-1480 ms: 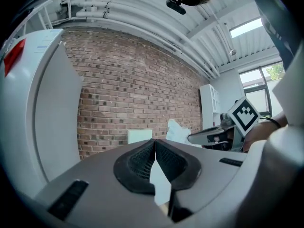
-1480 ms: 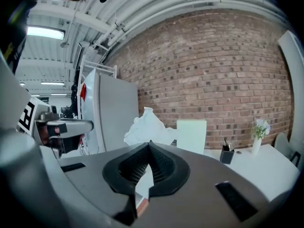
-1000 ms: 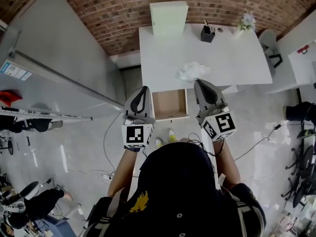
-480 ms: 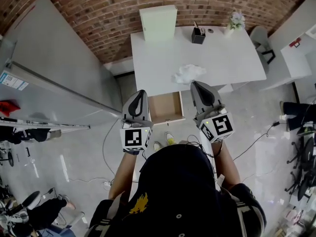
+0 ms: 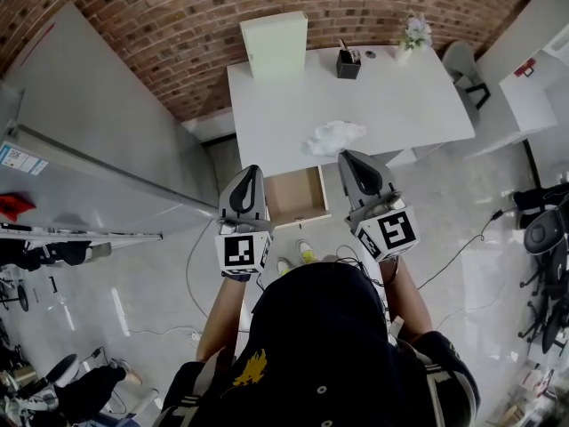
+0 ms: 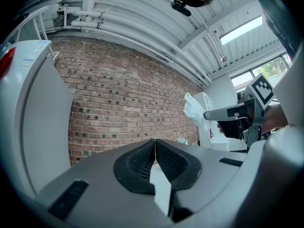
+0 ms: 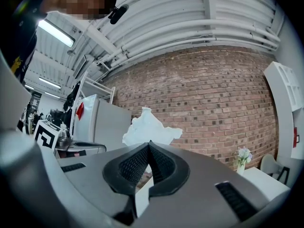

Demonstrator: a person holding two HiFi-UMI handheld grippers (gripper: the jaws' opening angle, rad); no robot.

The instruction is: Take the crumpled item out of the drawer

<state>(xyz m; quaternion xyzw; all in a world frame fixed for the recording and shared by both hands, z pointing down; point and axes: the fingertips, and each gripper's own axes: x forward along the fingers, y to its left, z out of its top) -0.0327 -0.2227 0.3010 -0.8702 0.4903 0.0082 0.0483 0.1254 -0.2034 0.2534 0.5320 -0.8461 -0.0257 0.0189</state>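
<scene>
The crumpled white item [image 5: 333, 136] hangs at the tip of my right gripper [image 5: 343, 156], which is shut on it just over the front edge of the white table [image 5: 400, 105]. In the right gripper view the crumpled item [image 7: 148, 127] sticks up past the closed right gripper [image 7: 149, 143]. The left gripper view shows the crumpled item [image 6: 194, 109] pinched at the right gripper's end. My left gripper [image 5: 252, 169] is shut and holds nothing, left of the open wooden drawer [image 5: 293, 194], whose inside looks bare. The left gripper [image 6: 155, 140] has its pads touching.
On the table stand a pale green box [image 5: 274, 47], a black pen holder [image 5: 348, 63] and a small flower pot [image 5: 414, 34]. A brick wall runs behind it. A grey panel [image 5: 107, 132] lies at the left and a chair [image 5: 462, 65] at the right.
The view has drifted a little, so the table sits further left in the picture. Both grippers stay shut and keep their places over the drawer front, the crumpled item still in the right one.
</scene>
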